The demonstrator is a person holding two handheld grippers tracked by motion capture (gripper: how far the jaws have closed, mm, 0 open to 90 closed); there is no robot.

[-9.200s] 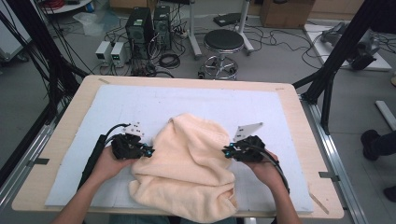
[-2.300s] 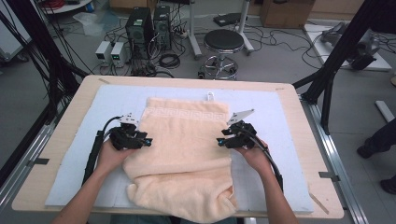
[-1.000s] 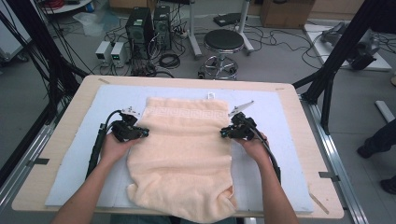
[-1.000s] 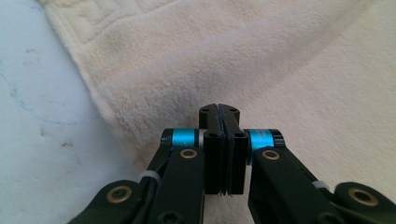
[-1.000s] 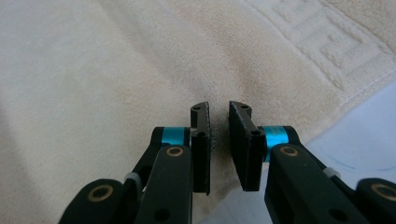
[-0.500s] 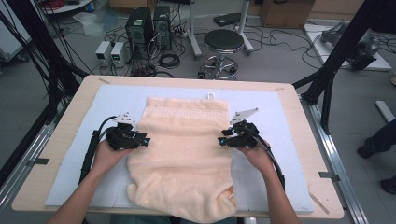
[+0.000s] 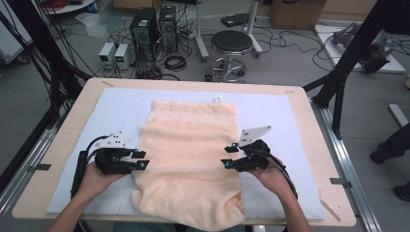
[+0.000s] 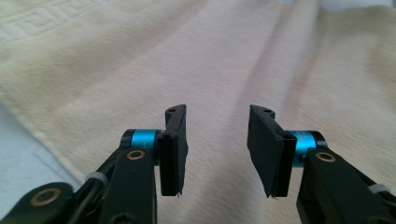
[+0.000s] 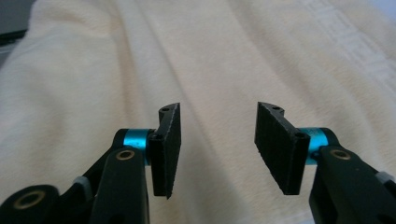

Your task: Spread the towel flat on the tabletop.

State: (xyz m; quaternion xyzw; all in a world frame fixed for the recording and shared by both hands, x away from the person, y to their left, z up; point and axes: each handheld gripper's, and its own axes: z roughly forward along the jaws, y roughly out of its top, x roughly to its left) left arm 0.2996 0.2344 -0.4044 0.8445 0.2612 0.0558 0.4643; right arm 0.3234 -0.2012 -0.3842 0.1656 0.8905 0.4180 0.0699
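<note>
On the counter (image 7: 58,159) the towel (image 7: 191,154) lies spread flat on the blue mat (image 7: 280,116), its near end draping off the edge. Left gripper (image 7: 141,160) and right gripper (image 7: 226,155) sit at its side edges, fingers just been opening, part-open, nothing between them. Spread looks done; next is probably regrasping the edges mid-length to fold.

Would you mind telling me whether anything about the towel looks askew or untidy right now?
The towel lies flat at its far, patterned end, but its near end is rumpled and hangs over the table edge. Both the left gripper and right gripper stand open beside it, holding nothing.
</note>
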